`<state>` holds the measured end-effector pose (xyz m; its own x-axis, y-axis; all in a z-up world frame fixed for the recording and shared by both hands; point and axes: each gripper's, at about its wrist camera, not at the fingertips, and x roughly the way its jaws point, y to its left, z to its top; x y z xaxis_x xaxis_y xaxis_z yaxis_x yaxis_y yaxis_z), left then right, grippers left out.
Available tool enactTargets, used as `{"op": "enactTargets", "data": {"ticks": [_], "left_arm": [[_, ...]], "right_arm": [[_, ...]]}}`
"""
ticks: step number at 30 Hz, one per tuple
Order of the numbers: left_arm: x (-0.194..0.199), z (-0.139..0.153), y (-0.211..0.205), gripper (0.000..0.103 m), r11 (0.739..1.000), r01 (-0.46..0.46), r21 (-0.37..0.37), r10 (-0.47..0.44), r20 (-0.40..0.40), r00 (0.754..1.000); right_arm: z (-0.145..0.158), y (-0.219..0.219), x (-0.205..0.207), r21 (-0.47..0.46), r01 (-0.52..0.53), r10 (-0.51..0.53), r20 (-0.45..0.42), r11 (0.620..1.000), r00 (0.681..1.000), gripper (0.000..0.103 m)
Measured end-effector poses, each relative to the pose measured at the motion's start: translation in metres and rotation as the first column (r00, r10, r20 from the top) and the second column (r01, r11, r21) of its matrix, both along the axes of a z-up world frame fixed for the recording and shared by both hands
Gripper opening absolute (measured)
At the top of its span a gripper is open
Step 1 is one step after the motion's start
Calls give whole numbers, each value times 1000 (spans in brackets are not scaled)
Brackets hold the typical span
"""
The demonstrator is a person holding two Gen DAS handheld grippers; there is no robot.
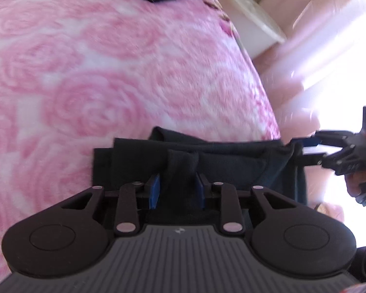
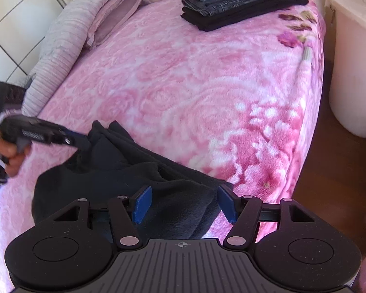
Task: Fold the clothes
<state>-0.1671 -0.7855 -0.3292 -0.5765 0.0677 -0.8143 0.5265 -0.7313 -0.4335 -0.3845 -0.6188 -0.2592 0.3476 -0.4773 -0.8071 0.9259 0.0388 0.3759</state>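
Strong daylight is coming in beside the pink blanket (image 1: 124, 68), and it is washing the floor to the right of it into white glare. The blanket's rose pattern is smearing with motion blur in the left wrist view. Both fisheye views are bending and darkening at the corners.

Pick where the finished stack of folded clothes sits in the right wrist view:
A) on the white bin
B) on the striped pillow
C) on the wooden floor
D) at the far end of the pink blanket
D: the stack of folded clothes, jeans and dark items, rests on the pink blanket at its far end, beyond the dark garment being handled.
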Motion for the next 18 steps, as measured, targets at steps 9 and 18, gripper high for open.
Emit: {"op": "enactTargets", "data": {"ticks": [9,18], "left_arm": [[7,10,4,4,991,-72,-114,72,-5,997],[7,0,1,4,990,-101,-100,100,-13,995]], "right_arm": [[1,-2,-18,23,91,-92,62,996,994,58],[-9,-6,-16,57,45,-50,73,997,996,18]]}}
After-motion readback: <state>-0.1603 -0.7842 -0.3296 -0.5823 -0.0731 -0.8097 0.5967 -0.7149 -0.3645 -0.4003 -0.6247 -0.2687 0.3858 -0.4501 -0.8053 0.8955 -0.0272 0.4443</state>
